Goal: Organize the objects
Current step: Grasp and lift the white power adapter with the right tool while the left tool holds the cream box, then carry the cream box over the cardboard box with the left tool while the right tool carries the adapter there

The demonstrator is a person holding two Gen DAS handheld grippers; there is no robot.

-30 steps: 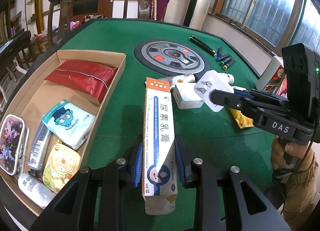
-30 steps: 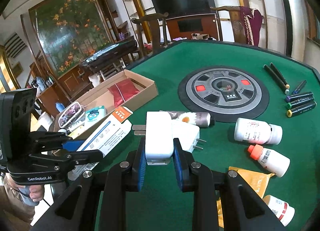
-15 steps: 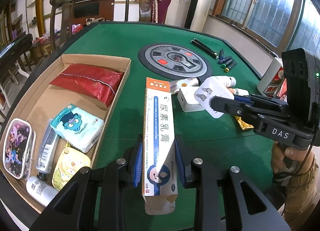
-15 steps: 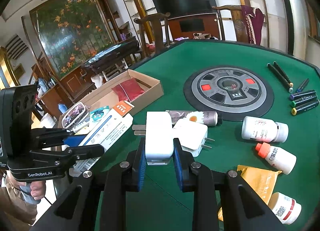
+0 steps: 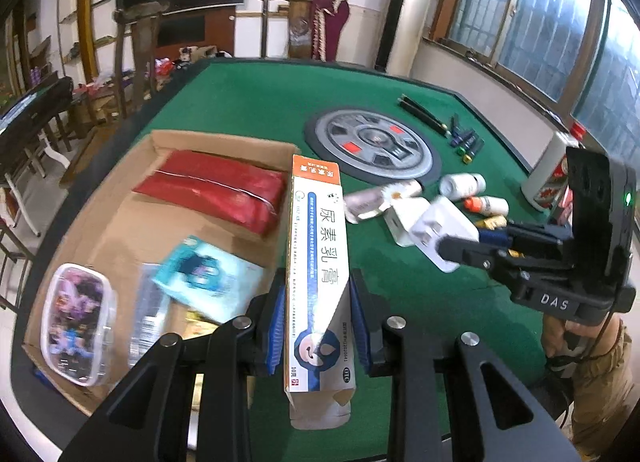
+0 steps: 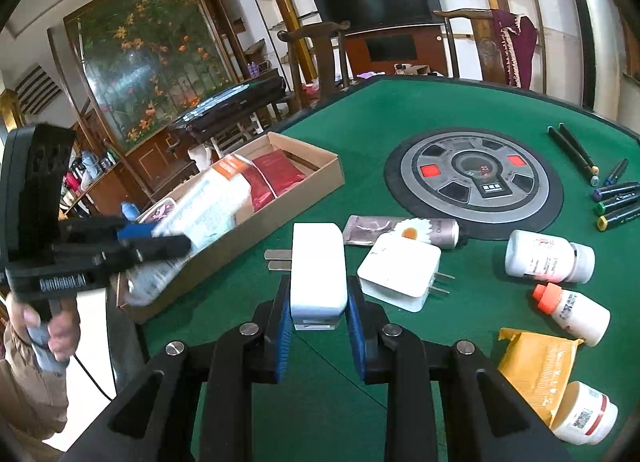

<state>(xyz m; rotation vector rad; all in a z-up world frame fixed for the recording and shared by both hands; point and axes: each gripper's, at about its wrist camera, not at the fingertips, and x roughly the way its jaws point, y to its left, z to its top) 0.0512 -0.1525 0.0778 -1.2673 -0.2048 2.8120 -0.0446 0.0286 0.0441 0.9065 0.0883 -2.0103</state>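
felt, cardboard, plastic and printed paper

the table (image 6: pixel 400 110) wears matt green felt; the box (image 5: pixel 224 144) is raw brown cardboard, matt. the red pouch (image 5: pixel 216 190) shines like glossy plastic film. the ointment carton (image 5: pixel 318 262) is smooth printed paperboard, the charger (image 6: pixel 318 270) smooth white plastic, the fingers (image 6: pixel 280 334) matt black with ribbed blue pads, metal screws.

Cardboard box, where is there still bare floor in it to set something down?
In the cardboard box, bare floor shows between the red pouch and the blue packet. Its near end is crowded: clear case, tube and packets packed together.
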